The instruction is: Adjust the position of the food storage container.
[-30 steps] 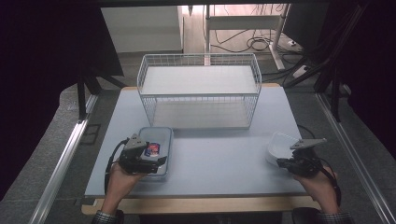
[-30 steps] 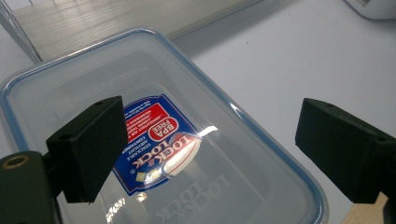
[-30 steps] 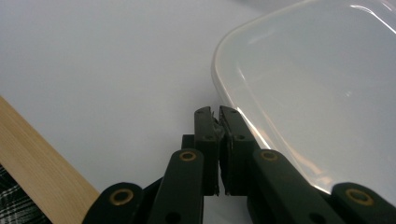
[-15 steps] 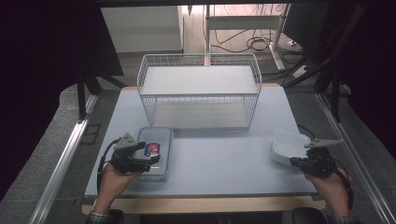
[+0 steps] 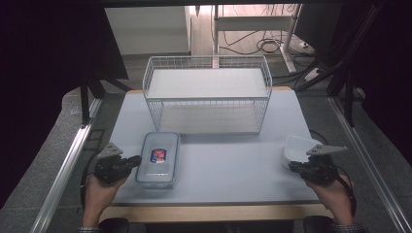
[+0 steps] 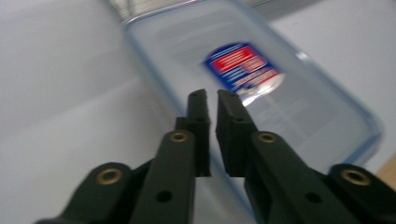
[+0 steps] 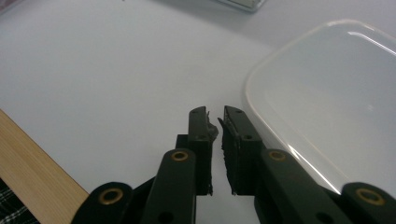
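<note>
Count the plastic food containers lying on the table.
2: a clear rectangular lidded plastic container with a red-and-blue label at front left, and a white translucent plastic container at front right.

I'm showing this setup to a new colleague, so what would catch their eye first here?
Likely the white wire basket at the table's far middle. Next, the clear lidded container with a red and blue label at front left, by the left gripper, and the white tub at front right, by the right gripper.

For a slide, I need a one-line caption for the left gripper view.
Left gripper, jaws just closed on nothing, over the rim of a clear lidded container with a red-and-blue label.
</note>
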`<state>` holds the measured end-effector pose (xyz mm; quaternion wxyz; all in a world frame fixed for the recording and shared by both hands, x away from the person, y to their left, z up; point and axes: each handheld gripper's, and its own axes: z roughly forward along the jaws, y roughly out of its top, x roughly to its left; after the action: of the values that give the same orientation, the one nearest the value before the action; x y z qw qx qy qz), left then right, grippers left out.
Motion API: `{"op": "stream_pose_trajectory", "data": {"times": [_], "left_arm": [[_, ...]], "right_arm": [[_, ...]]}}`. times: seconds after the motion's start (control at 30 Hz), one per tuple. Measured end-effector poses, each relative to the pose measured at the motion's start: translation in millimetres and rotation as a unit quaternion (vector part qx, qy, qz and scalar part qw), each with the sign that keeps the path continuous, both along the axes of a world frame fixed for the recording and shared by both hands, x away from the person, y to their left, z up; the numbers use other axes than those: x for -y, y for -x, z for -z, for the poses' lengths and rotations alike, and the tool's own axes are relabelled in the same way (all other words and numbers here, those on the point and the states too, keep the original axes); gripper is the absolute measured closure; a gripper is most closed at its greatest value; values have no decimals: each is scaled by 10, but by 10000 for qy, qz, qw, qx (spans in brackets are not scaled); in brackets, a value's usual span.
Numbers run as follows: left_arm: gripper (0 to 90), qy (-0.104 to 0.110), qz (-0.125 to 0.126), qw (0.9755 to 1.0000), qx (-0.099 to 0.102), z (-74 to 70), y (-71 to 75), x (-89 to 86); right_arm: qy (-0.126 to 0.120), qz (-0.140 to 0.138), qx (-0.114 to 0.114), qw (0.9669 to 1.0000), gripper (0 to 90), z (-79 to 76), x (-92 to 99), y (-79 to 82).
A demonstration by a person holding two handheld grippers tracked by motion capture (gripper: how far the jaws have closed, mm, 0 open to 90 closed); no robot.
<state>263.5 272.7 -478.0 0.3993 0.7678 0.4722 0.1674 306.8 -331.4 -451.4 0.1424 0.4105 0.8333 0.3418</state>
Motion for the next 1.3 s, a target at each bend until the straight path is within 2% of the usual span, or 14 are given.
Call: {"op": "stream_pose_trajectory", "data": {"times": [0.07, 0.13, 0.17, 0.23, 0.3, 0.33, 0.4, 0.47, 0.63, 0.8, 1.07, 1.23, 1.27, 1.3], "left_arm": [[885, -63, -156, 9998, -123, 68, 21, -86], [897, -385, -224, 9984, -361, 182, 24, -129], [897, -385, -224, 9984, -361, 182, 24, -129], [897, -310, -68, 9983, -494, 236, 17, -121], [898, -370, 51, 9975, -599, 260, 4, -76], [899, -513, 10, 9968, -615, 263, -5, -32], [899, -483, 43, 9969, -625, 261, -6, -31], [898, -327, 145, 9972, -657, 260, -6, -26], [898, -220, 417, 9966, -673, 241, -6, 89], [898, -254, 711, 9948, -684, 239, -24, 261], [898, -320, 1325, 9889, -591, 245, -53, 607], [895, -319, 1724, 9827, -599, 294, -136, 952], [895, -341, 1835, 9804, -636, 317, -188, 1074], [895, -341, 1835, 9804, -636, 317, -188, 1074]], "right_arm": [[-29, -63, 57, 10000, 773, -1, -59, 11], [-35, -113, 127, 9998, 731, 1, -116, 16], [-35, -113, 127, 9998, 731, 1, -116, 16], [-40, -143, 162, 9998, 729, 3, -145, 22], [-84, -161, 172, 9997, 736, 2, -175, 28], [-99, -196, 182, 9996, 740, 4, -185, 28], [-106, -231, 179, 9995, 753, 5, -201, 32], [-128, -252, 166, 9995, 760, 10, -216, 33], [-179, -300, 129, 9993, 801, 12, -275, 36], [-246, -347, 93, 9991, 823, -2, -309, 42], [-317, -384, 75, 9987, 889, -17, -348, 53], [-290, -493, 41, 9984, 889, 4, -397, 49], [-282, -505, 52, 9983, 889, 12, -406, 44], [-282, -505, 52, 9983, 889, 12, -406, 44]]}}
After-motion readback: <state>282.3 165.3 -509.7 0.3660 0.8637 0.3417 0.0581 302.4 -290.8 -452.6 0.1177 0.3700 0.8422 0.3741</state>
